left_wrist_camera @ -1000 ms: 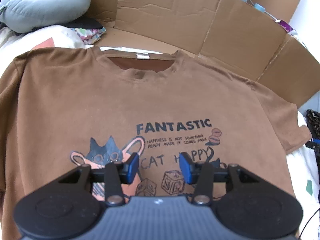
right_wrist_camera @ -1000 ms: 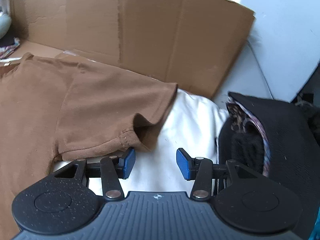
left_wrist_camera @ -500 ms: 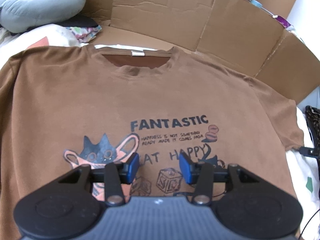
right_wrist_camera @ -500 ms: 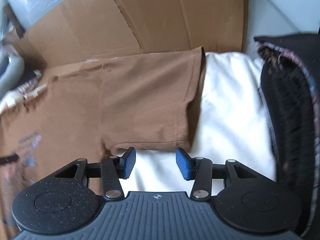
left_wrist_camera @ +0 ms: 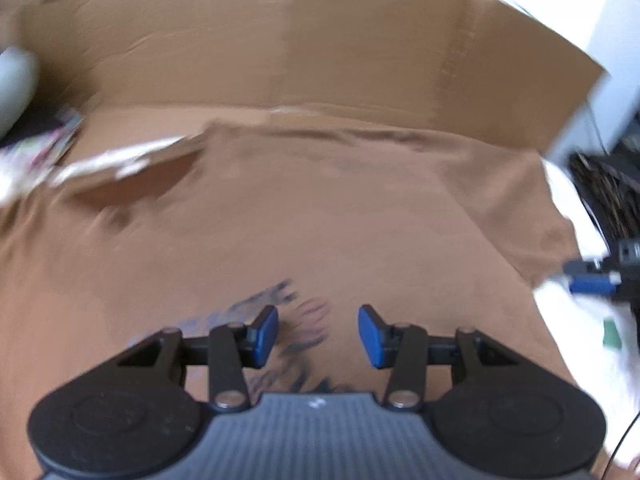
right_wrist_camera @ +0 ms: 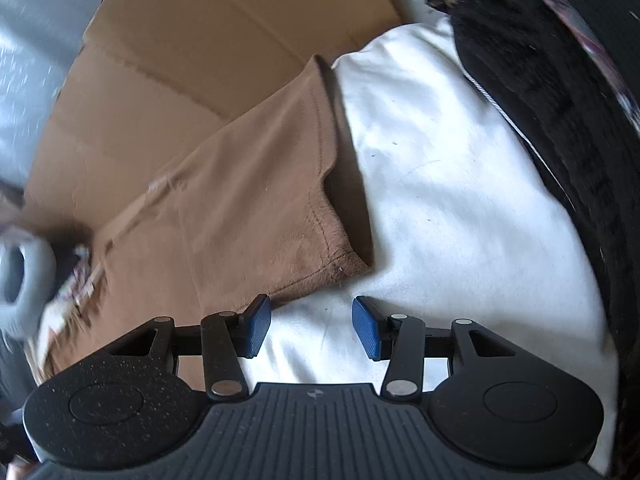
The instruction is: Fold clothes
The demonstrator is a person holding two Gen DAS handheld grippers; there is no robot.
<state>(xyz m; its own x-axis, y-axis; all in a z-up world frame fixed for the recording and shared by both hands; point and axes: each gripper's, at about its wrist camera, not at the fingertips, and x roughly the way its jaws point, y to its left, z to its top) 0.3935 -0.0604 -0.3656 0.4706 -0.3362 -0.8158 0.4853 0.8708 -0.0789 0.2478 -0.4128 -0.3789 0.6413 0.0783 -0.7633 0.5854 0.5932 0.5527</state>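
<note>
- The brown T-shirt (left_wrist_camera: 320, 216) lies spread flat, print side up, on the white bedding (right_wrist_camera: 460, 200); I see no fold in it yet, so I judge the folding has not begun and every fold is left to do.
- My left gripper (left_wrist_camera: 318, 336) hangs above the shirt's chest print, jaws partly apart with nothing between the blue pads.
- My right gripper (right_wrist_camera: 311, 327) sits just below the corner of the shirt's sleeve (right_wrist_camera: 280, 200), over bare bedding; its jaws are also partly apart and empty, the left pad just beside the sleeve hem, whether touching I cannot tell.
- I judge the sleeve is the likely first thing to take, being nearest my right gripper.
- Containers: behind the shirt's collar stands a wall of opened cardboard (left_wrist_camera: 304, 52), flattened panels rather than a closed box; I see nothing held in it.
- To the right of the shirt, past the bedding, is a dark bag or basket (right_wrist_camera: 560, 92) with a patterned rim; what it holds I cannot make out.
- The left view is blurred, so the shirt's far left side is unclear.
</note>
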